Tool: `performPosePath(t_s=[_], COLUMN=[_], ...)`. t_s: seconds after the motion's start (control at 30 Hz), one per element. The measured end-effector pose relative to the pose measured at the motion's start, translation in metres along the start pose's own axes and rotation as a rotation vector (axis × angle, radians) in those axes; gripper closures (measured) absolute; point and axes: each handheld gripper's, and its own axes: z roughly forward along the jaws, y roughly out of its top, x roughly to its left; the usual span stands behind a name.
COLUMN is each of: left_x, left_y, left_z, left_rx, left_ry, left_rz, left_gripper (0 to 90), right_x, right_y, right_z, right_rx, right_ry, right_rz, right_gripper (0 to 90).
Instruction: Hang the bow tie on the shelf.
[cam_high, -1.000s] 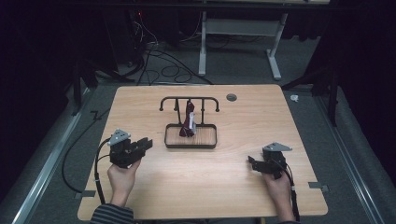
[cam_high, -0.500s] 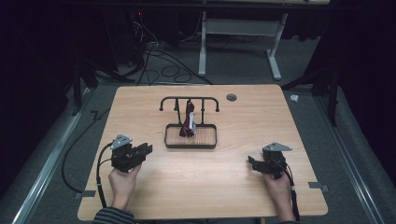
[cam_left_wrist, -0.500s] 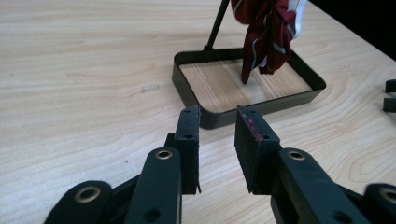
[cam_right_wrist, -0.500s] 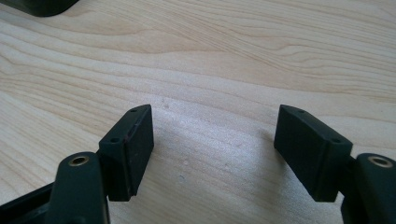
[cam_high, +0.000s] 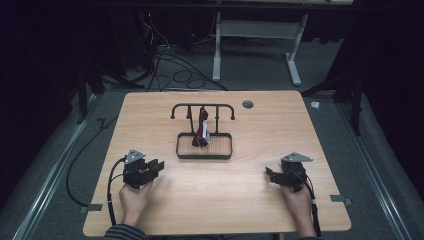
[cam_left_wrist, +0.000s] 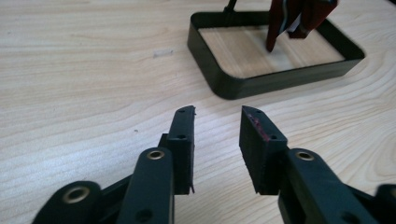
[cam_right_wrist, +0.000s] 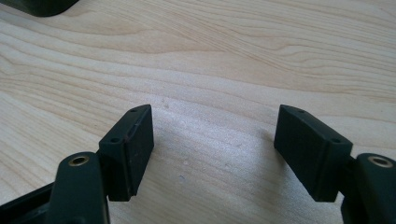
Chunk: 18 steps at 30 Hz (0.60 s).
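A black metal stand with a rectangular tray base and a top rail sits mid-table. A dark red strap-like item hangs from the rail down into the tray; its lower end also appears in the left gripper view, above the tray's rim. My left gripper rests low at the table's left front, open and empty, its jaws aimed toward the tray. My right gripper lies at the right front, wide open over bare wood, holding nothing.
The wooden table has a small round grey grommet near its back edge. Cables trail from both grippers off the front. Behind the table stand a white desk frame and loose floor cables.
My left gripper has drawn back toward the front edge and lower on the table. The right gripper has stayed in place.
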Motion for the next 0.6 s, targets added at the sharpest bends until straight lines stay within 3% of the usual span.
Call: performPosePath(t_s=[0.2, 0.23, 0.47, 0.5, 0.6], left_x=[0.0, -0.001, -0.001, -0.003, -0.005], left_y=[-0.005, -0.007, -0.016, -0.022, -0.028], left_z=[0.008, 0.01, 0.021, 0.025, 0.024], left_rx=[0.022, 0.031, 0.076, 0.079, 0.042], left_ry=[0.024, 0.054, 0.137, 0.163, 0.179], left_rz=[0.005, 0.027, 0.066, 0.099, 0.112], left_gripper=[58.1, 56.8, 51.5, 50.5, 50.1], right_x=[0.0, 0.0, 0.0, 0.0, 0.0], right_y=[0.0, 0.0, 0.0, 0.0, 0.0], right_z=[0.0, 0.0, 0.0, 0.0, 0.0], right_rx=[0.0, 0.0, 0.0, 0.0, 0.0], right_ry=[0.0, 0.0, 0.0, 0.0, 0.0], right_rz=[0.001, 0.0, 0.0, 0.0, 0.0], right_gripper=[29.7, 29.7, 29.7, 29.7, 29.7])
